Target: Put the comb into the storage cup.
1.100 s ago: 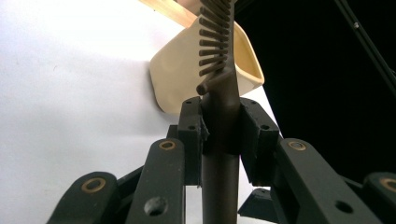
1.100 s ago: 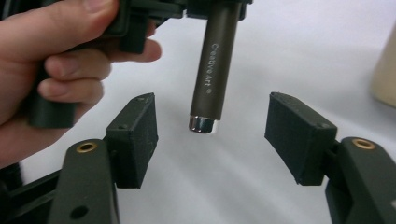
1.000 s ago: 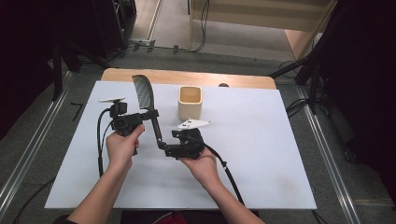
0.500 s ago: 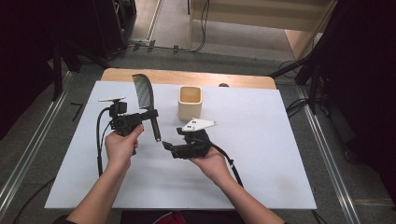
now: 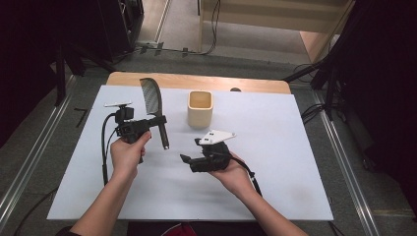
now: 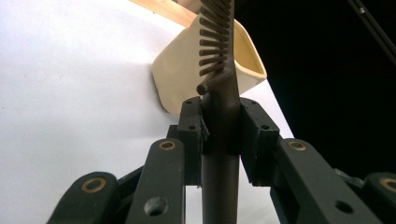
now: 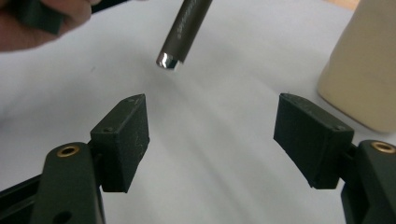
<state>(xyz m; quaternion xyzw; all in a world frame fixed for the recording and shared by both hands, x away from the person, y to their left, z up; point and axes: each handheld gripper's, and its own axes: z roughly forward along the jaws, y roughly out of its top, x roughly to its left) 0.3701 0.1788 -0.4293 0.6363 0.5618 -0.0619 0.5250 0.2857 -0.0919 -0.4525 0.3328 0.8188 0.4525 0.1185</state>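
A dark comb (image 5: 152, 98) with a long round handle is held above the white table (image 5: 275, 162), teeth end toward the far side. My left gripper (image 5: 156, 119) is shut on the handle just below the teeth; in the left gripper view both pads press the comb handle (image 6: 222, 154). My right gripper (image 5: 187, 160) is to the right of and nearer than the handle's free end, jaws open and empty. In the right gripper view the handle tip (image 7: 184, 28) hangs above and beyond my open right gripper (image 7: 215, 140). A cream square cup (image 5: 200, 108) stands upright behind.
The cup (image 7: 364, 70) sits close to the right jaw in the right gripper view, and the cup (image 6: 177, 79) lies behind the comb in the left gripper view. A wooden edge (image 5: 196, 81) runs along the table's far side. Cables trail from both grippers.
My right gripper has drawn back from the comb handle's end, toward the person and slightly right. The left gripper has kept the comb almost still.
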